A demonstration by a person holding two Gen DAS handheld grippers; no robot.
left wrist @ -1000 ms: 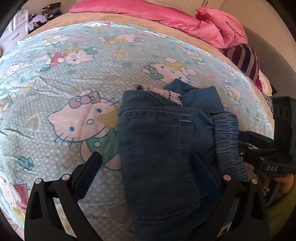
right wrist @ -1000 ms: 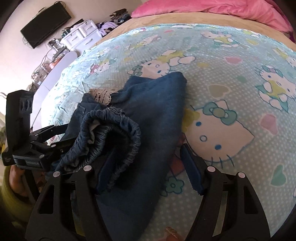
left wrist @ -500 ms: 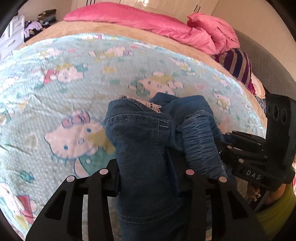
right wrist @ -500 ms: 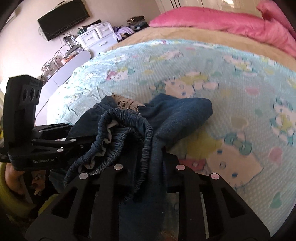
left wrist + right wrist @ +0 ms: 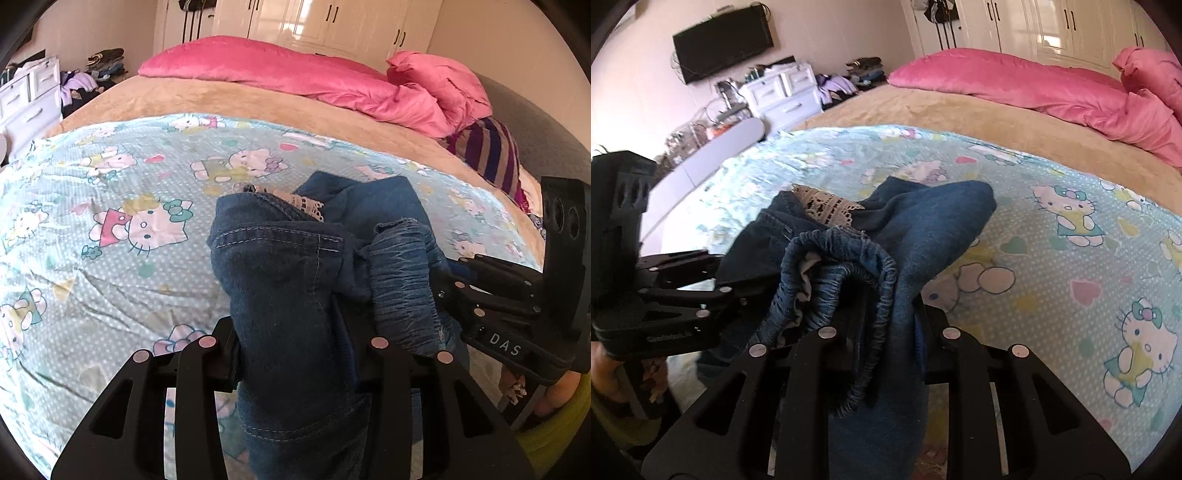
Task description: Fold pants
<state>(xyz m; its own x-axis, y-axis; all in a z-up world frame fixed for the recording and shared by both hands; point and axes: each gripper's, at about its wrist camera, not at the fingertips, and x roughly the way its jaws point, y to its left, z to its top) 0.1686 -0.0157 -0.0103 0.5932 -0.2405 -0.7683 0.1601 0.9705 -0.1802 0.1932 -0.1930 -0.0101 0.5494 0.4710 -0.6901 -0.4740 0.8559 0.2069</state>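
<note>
Both grippers clamp the pants [image 5: 280, 295], bunched at frame centre, near end lifted off the Hello Kitty sheet [image 5: 110, 266]: left gripper [image 5: 291, 347] on pocket side, right gripper [image 5: 882, 332] on elastic waistband [image 5: 834, 273], prob. to spread or refold. Pink duvet [image 5: 314, 77] upper frame, well apart; nothing blocking.

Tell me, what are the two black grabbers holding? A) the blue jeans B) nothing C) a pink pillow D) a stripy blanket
A: the left gripper and the right gripper are each shut on bunched denim of the jeans, above the cartoon-cat sheet.
</note>
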